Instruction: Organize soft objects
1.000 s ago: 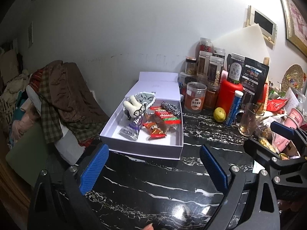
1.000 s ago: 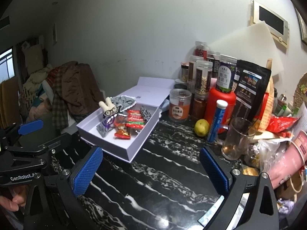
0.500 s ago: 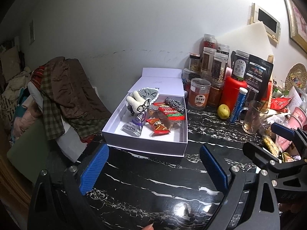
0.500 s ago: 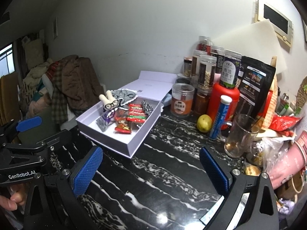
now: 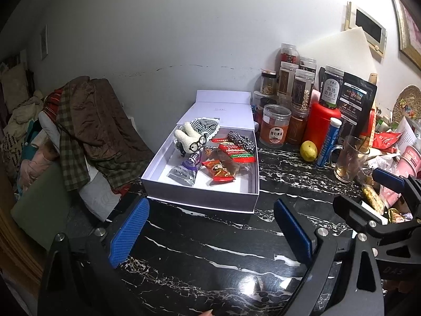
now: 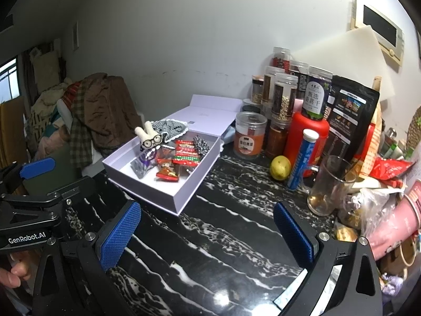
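An open white box point(image 5: 194, 201) point(image 6: 189, 192) stands on the black marble counter. In it are a white plush bunny with glasses point(image 5: 188, 139) point(image 6: 148, 137), a striped cloth point(image 5: 204, 126) point(image 6: 169, 127), a black-and-white scrunchie point(image 5: 240, 139) point(image 6: 201, 143) and red snack packets point(image 5: 234, 152) point(image 6: 186, 154). My left gripper point(image 5: 210, 233) is open and empty, over the counter in front of the box. My right gripper point(image 6: 208, 233) is open and empty, to the right of the box. The right gripper also shows in the left wrist view point(image 5: 379, 200).
Jars point(image 5: 273, 126), a red canister point(image 5: 322, 121), a blue tube point(image 5: 329, 142), a lemon point(image 5: 308, 150) and a glass mug point(image 5: 347, 162) crowd the back right point(image 6: 326, 184). Clothes point(image 5: 86, 123) are piled on a chair to the left, beyond the counter edge.
Both grippers have drawn back and risen a little, so the box sits farther ahead in both views. Both stay open and empty.
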A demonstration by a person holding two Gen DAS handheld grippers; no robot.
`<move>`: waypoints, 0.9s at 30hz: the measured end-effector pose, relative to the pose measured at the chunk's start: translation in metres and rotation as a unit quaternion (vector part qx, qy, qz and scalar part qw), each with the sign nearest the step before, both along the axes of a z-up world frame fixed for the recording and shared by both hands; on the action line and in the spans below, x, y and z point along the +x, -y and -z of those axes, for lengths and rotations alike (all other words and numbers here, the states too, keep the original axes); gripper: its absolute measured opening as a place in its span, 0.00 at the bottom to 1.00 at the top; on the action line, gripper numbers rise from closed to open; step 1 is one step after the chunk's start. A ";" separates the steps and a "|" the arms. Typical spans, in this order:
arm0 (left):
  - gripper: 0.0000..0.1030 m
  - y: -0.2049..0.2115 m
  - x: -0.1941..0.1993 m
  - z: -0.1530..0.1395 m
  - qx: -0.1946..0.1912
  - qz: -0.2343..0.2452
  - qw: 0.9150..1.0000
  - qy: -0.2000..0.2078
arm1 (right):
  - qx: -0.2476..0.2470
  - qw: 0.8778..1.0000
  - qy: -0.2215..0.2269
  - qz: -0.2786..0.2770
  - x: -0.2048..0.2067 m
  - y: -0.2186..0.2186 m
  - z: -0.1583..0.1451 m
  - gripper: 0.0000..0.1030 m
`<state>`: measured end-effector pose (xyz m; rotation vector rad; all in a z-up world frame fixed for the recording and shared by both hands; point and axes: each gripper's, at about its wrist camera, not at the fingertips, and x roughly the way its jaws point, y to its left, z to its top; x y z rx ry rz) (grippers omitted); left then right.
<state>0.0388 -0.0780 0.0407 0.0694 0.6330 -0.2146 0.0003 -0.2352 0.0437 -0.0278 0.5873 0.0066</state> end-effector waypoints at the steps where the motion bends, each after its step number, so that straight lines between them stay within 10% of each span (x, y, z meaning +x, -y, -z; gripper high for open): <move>1: 0.94 0.000 0.000 0.000 0.000 0.000 1.000 0.000 | 0.000 1.000 0.000 0.000 0.000 0.000 0.000 0.99; 27: 0.94 0.008 -0.001 0.002 0.009 0.014 1.000 -0.005 | 0.002 1.000 -0.005 0.013 -0.002 0.009 0.002 0.99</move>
